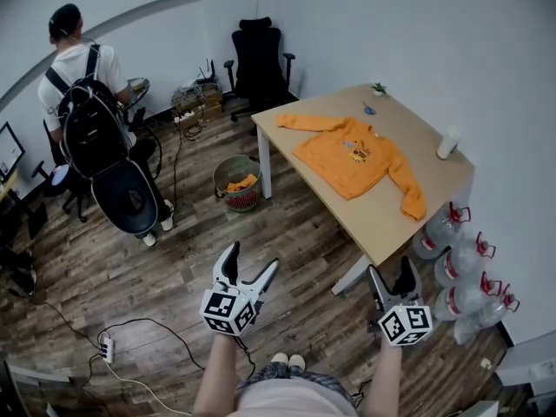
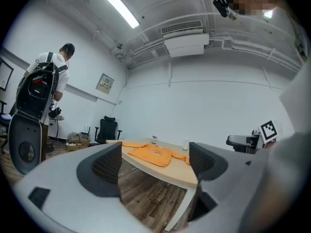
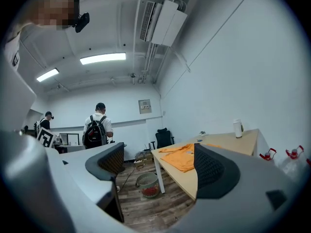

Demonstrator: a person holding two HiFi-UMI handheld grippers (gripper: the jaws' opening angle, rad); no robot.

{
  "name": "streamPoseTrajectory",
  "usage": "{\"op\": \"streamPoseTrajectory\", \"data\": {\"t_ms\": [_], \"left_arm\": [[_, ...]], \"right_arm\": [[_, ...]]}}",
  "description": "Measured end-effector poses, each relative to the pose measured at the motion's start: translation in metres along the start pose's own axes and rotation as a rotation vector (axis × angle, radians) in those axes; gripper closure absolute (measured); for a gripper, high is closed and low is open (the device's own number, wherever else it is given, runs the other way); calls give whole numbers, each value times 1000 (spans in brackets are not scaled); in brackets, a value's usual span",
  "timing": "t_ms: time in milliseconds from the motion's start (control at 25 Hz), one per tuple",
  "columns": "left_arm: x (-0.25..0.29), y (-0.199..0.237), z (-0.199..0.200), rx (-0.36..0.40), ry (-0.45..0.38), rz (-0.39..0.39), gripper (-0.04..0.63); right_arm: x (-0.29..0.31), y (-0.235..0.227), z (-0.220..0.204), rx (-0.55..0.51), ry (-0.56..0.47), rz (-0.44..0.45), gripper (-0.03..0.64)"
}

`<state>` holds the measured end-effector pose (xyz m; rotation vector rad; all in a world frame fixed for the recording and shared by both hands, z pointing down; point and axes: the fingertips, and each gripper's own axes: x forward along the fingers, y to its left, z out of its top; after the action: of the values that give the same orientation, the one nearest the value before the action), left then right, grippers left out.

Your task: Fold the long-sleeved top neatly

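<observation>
An orange long-sleeved top [image 1: 352,155] lies spread flat on a light wooden table [image 1: 382,220], sleeves out to either side. It also shows far off in the left gripper view [image 2: 155,154] and the right gripper view [image 3: 182,157]. Both grippers hang over the wooden floor, well short of the table. My left gripper [image 1: 250,261] is open, with only floor and table seen between its jaws [image 2: 154,166]. My right gripper [image 1: 390,272] is open too and holds nothing [image 3: 158,164].
A person with a black backpack [image 1: 91,120] stands at the far left. A black office chair [image 1: 261,59] and a wicker basket [image 1: 237,182] stand beside the table. A white cup [image 1: 447,142] sits on the table. Water bottles [image 1: 460,259] line the right wall. Cables and a power strip [image 1: 108,347] lie on the floor.
</observation>
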<state>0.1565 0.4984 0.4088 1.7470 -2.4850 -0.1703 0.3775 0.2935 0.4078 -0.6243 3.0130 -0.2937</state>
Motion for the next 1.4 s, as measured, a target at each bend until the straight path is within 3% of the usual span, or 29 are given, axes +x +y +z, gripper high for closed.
{"op": "streamPoseTrajectory", "data": {"t_ms": [440, 960, 1400], "left_arm": [[22, 13, -5, 16, 3, -49, 178], [59, 32, -13, 27, 28, -47, 178], [154, 82, -12, 56, 27, -68, 178]], "right_arm": [[21, 6, -10, -6, -7, -26, 170], [56, -10, -16, -4, 7, -32, 172], [154, -51, -20, -16, -13, -70, 172]]}}
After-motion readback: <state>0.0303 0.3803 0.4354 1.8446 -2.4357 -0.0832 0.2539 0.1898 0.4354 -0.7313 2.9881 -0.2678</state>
